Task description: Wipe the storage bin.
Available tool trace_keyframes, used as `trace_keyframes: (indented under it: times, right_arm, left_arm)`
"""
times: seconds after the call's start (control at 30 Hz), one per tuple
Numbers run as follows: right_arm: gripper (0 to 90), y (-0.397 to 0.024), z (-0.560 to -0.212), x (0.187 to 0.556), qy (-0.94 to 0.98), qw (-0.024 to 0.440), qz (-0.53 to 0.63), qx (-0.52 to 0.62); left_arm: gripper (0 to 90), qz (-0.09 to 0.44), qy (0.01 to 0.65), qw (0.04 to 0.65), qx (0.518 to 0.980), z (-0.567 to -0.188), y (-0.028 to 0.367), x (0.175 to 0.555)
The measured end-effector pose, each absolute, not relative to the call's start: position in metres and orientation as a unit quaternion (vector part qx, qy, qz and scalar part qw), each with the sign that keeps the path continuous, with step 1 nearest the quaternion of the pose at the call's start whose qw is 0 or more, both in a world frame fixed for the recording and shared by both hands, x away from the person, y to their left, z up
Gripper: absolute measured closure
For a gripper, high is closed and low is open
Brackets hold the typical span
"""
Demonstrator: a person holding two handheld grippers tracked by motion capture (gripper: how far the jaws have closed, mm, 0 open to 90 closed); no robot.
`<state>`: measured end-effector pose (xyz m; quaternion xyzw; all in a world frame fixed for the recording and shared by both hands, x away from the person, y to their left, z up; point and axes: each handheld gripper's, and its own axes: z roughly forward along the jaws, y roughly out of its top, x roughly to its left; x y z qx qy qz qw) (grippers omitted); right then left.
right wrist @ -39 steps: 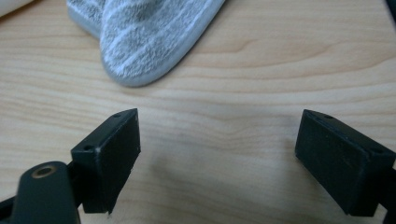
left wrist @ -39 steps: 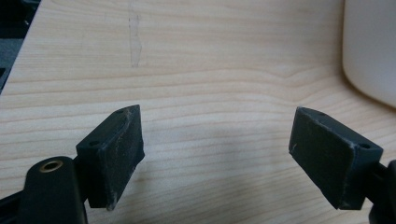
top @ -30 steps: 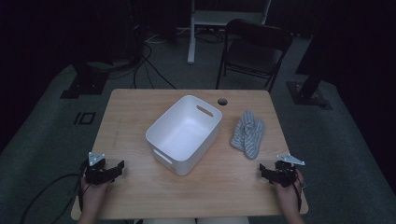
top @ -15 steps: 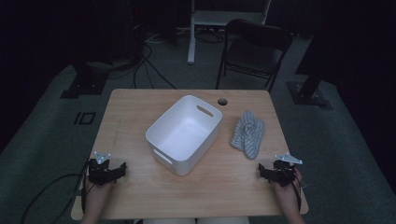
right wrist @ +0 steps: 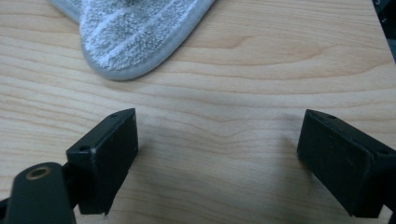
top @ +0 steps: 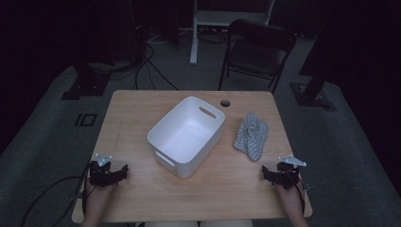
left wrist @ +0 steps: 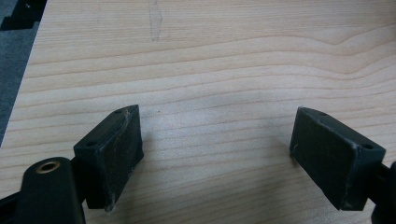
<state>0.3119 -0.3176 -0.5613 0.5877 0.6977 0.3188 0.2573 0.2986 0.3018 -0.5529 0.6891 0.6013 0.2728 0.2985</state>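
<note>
A white plastic bin [top: 187, 135] with handle slots stands empty at the middle of the wooden table [top: 142, 113]. To its right lies a crumpled grey striped cloth [top: 251, 134], whose near end [right wrist: 135, 32] shows in the right gripper view. My left gripper [top: 113, 171] rests low at the table's near left; its jaws stand wide apart over bare wood [left wrist: 215, 135]. At the near right, my right gripper [top: 270, 173] is open too, a short way in front of the cloth, with nothing between its jaws [right wrist: 217, 144].
A round cable hole [top: 225, 102] pierces the table's far edge. Beyond the table stand a black folding chair [top: 257, 52] and a white stand [top: 194, 33] on the carpet. Cables [top: 42, 198] trail over the floor at the left.
Both grippers have shifted slightly toward the table's near edge and lower. The bin and the cloth have not moved.
</note>
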Motion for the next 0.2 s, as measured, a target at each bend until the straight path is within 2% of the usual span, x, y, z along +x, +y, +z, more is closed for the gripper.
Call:
trace_keyframes:
  times: [0.2]
  right_arm:
    - [12.1, -0.3174, -0.5613, 0.3121, 0.697, 0.258, 0.319, 0.588]
  left_arm:
    - [16.8, 0.273, 0.602, 0.298, 0.689, -0.5529, 0.3017, 0.2987]
